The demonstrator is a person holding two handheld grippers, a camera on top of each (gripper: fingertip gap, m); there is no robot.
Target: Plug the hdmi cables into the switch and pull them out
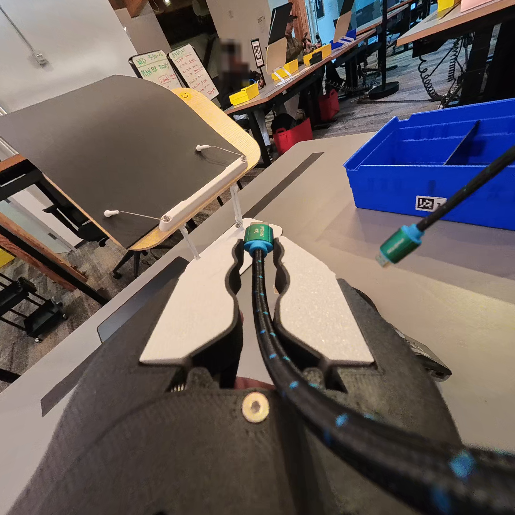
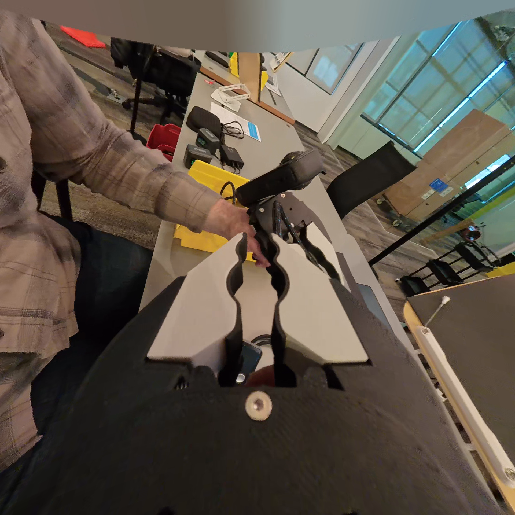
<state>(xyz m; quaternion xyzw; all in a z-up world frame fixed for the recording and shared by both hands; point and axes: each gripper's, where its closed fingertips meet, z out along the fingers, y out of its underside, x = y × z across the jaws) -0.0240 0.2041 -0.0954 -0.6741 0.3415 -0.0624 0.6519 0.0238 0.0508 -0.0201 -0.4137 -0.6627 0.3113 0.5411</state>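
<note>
My left gripper (image 1: 257, 248) is shut on a black-and-blue braided HDMI cable (image 1: 260, 301) just behind its green plug (image 1: 257, 233), which sticks out past the fingertips above the grey table (image 1: 362, 292). A second green plug (image 1: 400, 248) hangs in the air to the right; its cable runs off the right edge, and what holds it is hidden. A black box (image 1: 429, 359), perhaps the switch, peeks out behind the gripper's right side. My right gripper (image 2: 259, 239) is open and empty, pointing at the left gripper (image 2: 278, 220) held in a person's hand (image 2: 234, 220).
A blue divided bin (image 1: 418, 172) stands at the right on the table. A tilted dark board on a white stand (image 1: 125, 156) is at the left and also shows in the right wrist view (image 2: 473, 348). A yellow tray (image 2: 211, 178) and black chargers (image 2: 206, 145) lie farther along the table. Some 15 cm of space lies between my two pairs of fingers.
</note>
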